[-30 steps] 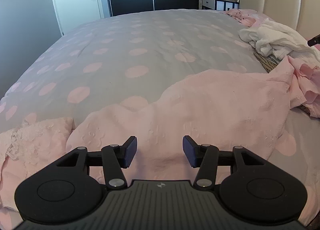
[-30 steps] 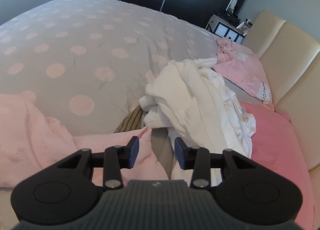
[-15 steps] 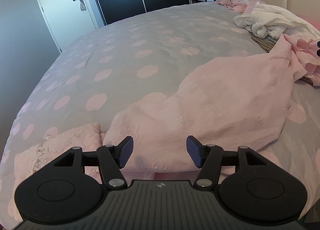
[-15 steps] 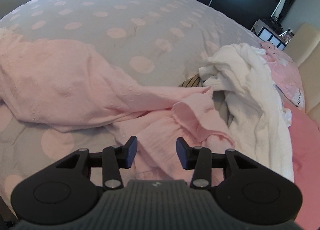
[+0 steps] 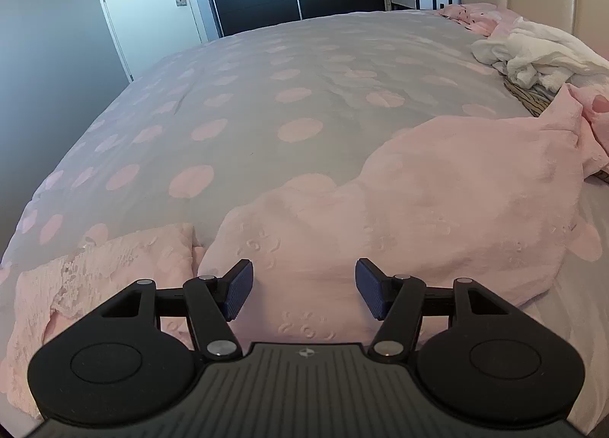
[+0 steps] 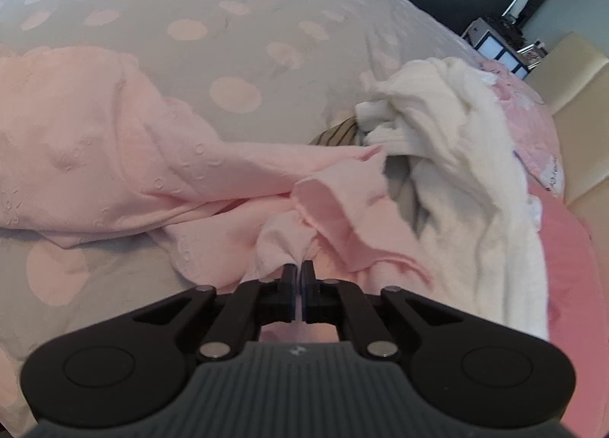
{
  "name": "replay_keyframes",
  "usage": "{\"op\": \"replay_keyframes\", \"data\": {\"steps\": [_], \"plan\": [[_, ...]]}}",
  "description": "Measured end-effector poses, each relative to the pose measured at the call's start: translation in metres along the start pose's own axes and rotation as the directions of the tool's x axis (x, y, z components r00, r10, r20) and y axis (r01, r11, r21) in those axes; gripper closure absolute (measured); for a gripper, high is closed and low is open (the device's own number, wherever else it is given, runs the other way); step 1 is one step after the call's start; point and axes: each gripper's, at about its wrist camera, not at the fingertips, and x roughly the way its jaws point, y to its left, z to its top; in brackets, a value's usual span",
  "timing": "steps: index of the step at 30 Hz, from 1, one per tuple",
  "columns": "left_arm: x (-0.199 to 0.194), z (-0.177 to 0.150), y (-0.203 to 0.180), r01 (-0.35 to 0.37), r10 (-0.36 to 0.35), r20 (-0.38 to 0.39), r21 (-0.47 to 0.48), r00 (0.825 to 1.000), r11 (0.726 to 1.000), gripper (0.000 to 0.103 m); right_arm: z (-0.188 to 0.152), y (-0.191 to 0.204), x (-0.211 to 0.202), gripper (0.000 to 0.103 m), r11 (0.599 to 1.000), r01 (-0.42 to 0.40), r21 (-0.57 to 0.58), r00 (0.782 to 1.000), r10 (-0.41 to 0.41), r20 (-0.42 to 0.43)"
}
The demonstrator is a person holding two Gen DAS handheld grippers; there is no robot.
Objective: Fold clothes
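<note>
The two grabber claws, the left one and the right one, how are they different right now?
The left gripper has its jaws wide apart, while the right gripper has its jaws squeezed together. The left gripper holds nothing and hangs above the flat part of the pink embroidered garment; the right gripper pinches a bunched fold of that garment. Both are black with blue pads and point down at the spotted bed cover.
</note>
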Motion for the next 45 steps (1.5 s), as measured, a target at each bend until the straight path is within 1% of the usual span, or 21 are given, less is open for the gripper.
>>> {"op": "replay_keyframes", "data": {"steps": [2, 4, 8, 12, 16, 20, 21, 22, 23, 27, 30, 31, 32, 34, 36, 39, 42, 45], "plan": [[-0.001, 0.000, 0.000, 0.002, -0.002, 0.003, 0.000, 1.000, 1.000, 0.045, 0.003, -0.019, -0.018, 0.100, 0.998, 0.062, 0.032, 0.998, -0.063, 0.024], [-0.002, 0.001, -0.002, 0.005, -0.005, 0.010, 0.003, 1.000, 1.000, 0.045, 0.005, -0.041, -0.036, 0.101, 0.989, 0.128, 0.069, 0.991, -0.130, 0.037], [-0.006, 0.001, -0.004, 0.009, -0.010, 0.024, 0.014, 1.000, 1.000, 0.045, 0.003, -0.090, -0.067, 0.101, 0.956, 0.257, 0.143, 0.964, -0.264, 0.033], [-0.009, 0.001, -0.006, 0.009, -0.009, 0.030, 0.019, 0.999, 1.000, 0.045, -0.003, -0.133, -0.086, 0.101, 0.913, 0.349, 0.213, 0.934, -0.356, -0.004], [-0.011, 0.002, -0.006, 0.007, -0.008, 0.037, 0.024, 0.999, 1.000, 0.045, -0.010, -0.163, -0.091, 0.101, 0.865, 0.428, 0.263, 0.901, -0.431, -0.048], [-0.012, 0.002, -0.007, 0.003, -0.005, 0.038, 0.031, 0.999, 1.000, 0.045, -0.023, -0.190, -0.084, 0.101, 0.794, 0.524, 0.309, 0.850, -0.509, -0.132], [-0.011, 0.002, -0.007, 0.003, -0.004, 0.036, 0.034, 0.999, 0.999, 0.045, -0.028, -0.196, -0.081, 0.101, 0.777, 0.538, 0.328, 0.841, -0.519, -0.151], [-0.011, 0.002, -0.008, 0.004, -0.005, 0.036, 0.039, 0.999, 0.999, 0.045, -0.033, -0.201, -0.078, 0.101, 0.766, 0.544, 0.342, 0.837, -0.521, -0.166], [-0.011, 0.002, -0.008, 0.006, -0.007, 0.035, 0.046, 0.999, 0.999, 0.045, -0.037, -0.203, -0.075, 0.101, 0.766, 0.542, 0.346, 0.839, -0.515, -0.174], [-0.011, 0.000, -0.011, 0.017, -0.020, 0.029, 0.089, 0.999, 0.996, 0.045, -0.051, -0.201, -0.060, 0.099, 0.794, 0.504, 0.339, 0.864, -0.465, -0.194], [-0.014, -0.002, -0.013, 0.026, -0.030, 0.033, 0.126, 0.999, 0.992, 0.045, -0.054, -0.193, -0.060, 0.088, 0.815, 0.474, 0.333, 0.880, -0.443, -0.168], [-0.016, -0.003, -0.013, 0.032, -0.036, 0.034, 0.134, 0.999, 0.990, 0.045, -0.054, -0.189, -0.063, 0.078, 0.821, 0.466, 0.331, 0.885, -0.439, -0.156], [-0.018, -0.004, -0.014, 0.038, -0.043, 0.033, 0.145, 0.998, 0.989, 0.045, -0.054, -0.184, -0.067, 0.072, 0.827, 0.456, 0.328, 0.889, -0.436, -0.138], [-0.020, -0.007, -0.016, 0.051, -0.057, 0.028, 0.174, 0.998, 0.983, 0.044, -0.052, -0.174, -0.075, 0.071, 0.841, 0.434, 0.322, 0.899, -0.425, -0.102], [-0.023, -0.011, -0.020, 0.049, -0.054, 0.020, 0.221, 0.998, 0.974, 0.043, -0.050, -0.162, -0.084, 0.070, 0.859, 0.405, 0.315, 0.911, -0.407, -0.062], [-0.025, -0.020, -0.026, 0.032, -0.036, 0.008, 0.286, 0.999, 0.958, 0.040, -0.050, -0.137, -0.098, 0.063, 0.887, 0.361, 0.288, 0.926, -0.377, -0.001], [-0.025, -0.029, -0.027, 0.014, -0.014, -0.003, 0.332, 1.000, 0.943, 0.036, -0.054, -0.106, -0.106, 0.060, 0.928, 0.281, 0.244, 0.952, -0.301, 0.051], [-0.021, -0.039, -0.030, -0.025, 0.030, -0.005, 0.391, 1.000, 0.920, 0.036, -0.063, -0.071, -0.105, 0.055, 0.961, 0.206, 0.186, 0.973, -0.221, 0.065]]}}
